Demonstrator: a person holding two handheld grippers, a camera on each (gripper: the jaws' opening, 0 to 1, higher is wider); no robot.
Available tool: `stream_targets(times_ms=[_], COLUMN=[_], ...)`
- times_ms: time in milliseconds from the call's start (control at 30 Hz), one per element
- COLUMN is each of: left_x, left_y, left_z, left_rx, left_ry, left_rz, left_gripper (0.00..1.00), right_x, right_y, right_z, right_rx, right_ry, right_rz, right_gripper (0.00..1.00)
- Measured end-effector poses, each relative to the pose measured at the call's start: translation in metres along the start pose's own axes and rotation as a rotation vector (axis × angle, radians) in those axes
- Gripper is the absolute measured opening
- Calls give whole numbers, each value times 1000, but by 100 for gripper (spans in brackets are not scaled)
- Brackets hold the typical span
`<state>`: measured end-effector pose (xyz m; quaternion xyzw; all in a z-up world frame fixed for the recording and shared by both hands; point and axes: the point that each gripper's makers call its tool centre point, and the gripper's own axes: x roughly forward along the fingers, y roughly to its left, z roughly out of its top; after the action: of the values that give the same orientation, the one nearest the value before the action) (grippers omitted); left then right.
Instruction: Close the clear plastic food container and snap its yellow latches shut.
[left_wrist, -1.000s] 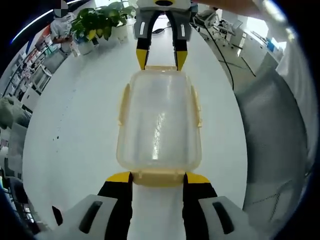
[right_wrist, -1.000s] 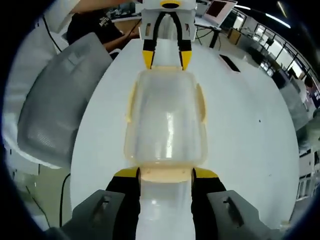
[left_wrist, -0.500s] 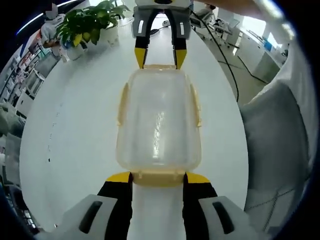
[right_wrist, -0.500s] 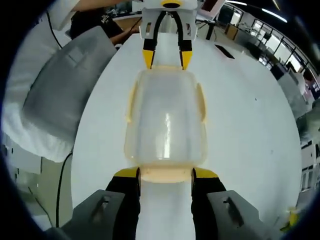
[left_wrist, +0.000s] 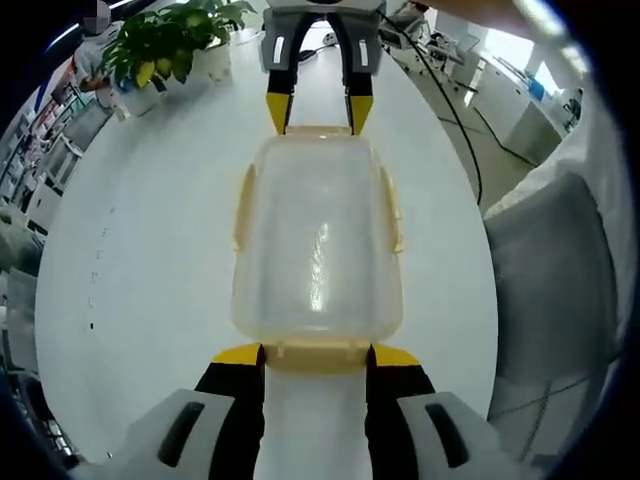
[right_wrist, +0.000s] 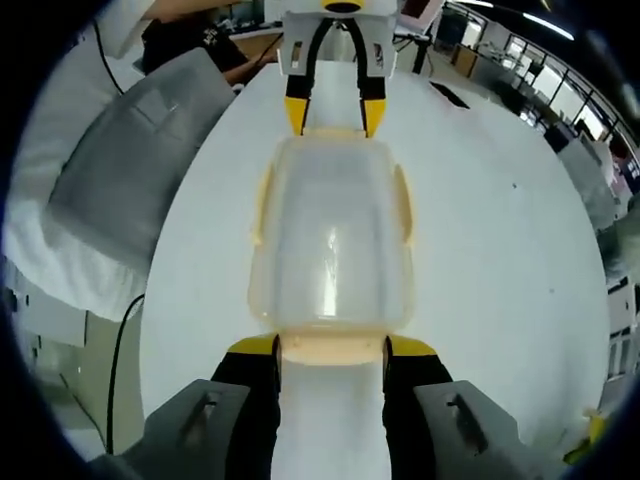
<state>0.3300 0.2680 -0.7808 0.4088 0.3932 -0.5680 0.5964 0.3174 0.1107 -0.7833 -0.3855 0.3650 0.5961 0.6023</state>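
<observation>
1. lengthwise, the clear container (left_wrist: 318, 240) lay on the white table (left_wrist: 140, 260), lid on.
2. left gripper (left_wrist: 315, 358) straddled one end latch (left_wrist: 316, 352), jaws apart.
3. right gripper (right_wrist: 331, 350) straddled the opposite latch (right_wrist: 331, 348), jaws apart.

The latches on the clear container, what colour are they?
Pale yellow latches, clearest in the left gripper view.

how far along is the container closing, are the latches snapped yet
Done: the lid sits on the clear container, which rests on the white table.
In hand: the left gripper straddles the end latch nearest it, and the right gripper straddles the opposite end latch, jaws apart.
Left: whether these end latches are locked cannot be told; the side latches look flared out, probably unsnapped.
</observation>
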Motion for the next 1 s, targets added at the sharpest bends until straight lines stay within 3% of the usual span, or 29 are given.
stream_targets(times_ms=[500,767,933,1000], left_x=[6,7,10,14], left_y=[-3,-2,0,-3], left_z=[-1,-2,-7,-14], left_rx=[15,68,97,21], left_ry=[10,28,48,63], left_rz=[-18,-10,3,-20], left_gripper=[33,33,31,39], right_x=[3,4,11,13], right_y=[-2,0,0,1], right_z=[-5,-7,-18,-24], right_rx=[-6,-8,-12,3], right_ry=[22,19,63,74], right_rz=[5,9,7,15], right_gripper=[37,37,34,30])
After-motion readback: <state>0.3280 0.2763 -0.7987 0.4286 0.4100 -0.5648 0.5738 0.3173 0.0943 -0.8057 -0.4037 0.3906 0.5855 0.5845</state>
